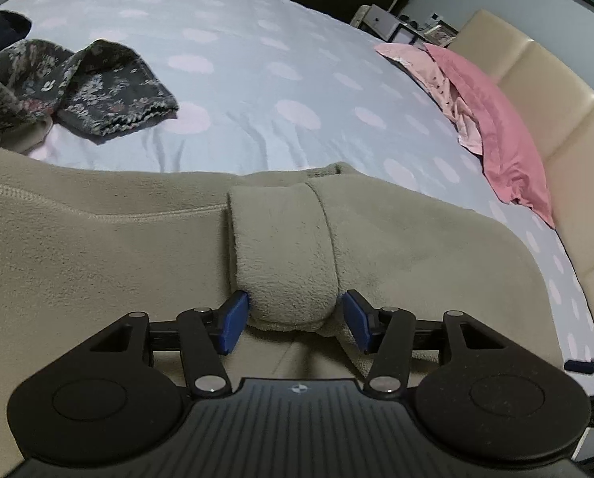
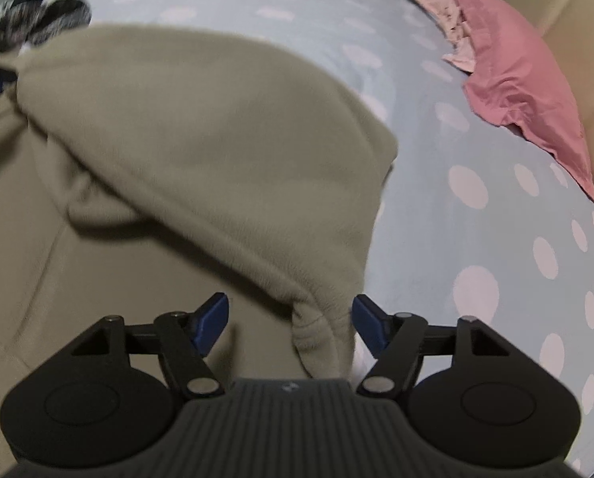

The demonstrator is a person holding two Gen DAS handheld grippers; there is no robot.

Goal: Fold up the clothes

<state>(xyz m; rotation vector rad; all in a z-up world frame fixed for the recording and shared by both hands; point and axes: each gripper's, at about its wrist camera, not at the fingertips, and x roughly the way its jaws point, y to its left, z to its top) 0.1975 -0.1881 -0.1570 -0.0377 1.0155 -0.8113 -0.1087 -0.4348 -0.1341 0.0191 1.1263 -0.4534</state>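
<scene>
A beige fleece garment (image 1: 97,259) lies spread over the near part of the bed. My left gripper (image 1: 295,318) is shut on a thick rolled fold of it (image 1: 285,247), which fills the gap between both blue pads. In the right wrist view a folded-over flap of the beige fleece garment (image 2: 197,119) drapes toward the camera. Its cuffed end (image 2: 316,330) hangs between the fingers of my right gripper (image 2: 291,320), close to the right pad and well apart from the left one. That gripper is open.
The bed has a light blue sheet with pale dots (image 1: 257,59). A dark floral garment (image 1: 77,79) lies crumpled at the far left. A pink pillow (image 1: 496,119) and a pale pink garment (image 1: 428,67) lie along the cream headboard (image 1: 555,91) on the right.
</scene>
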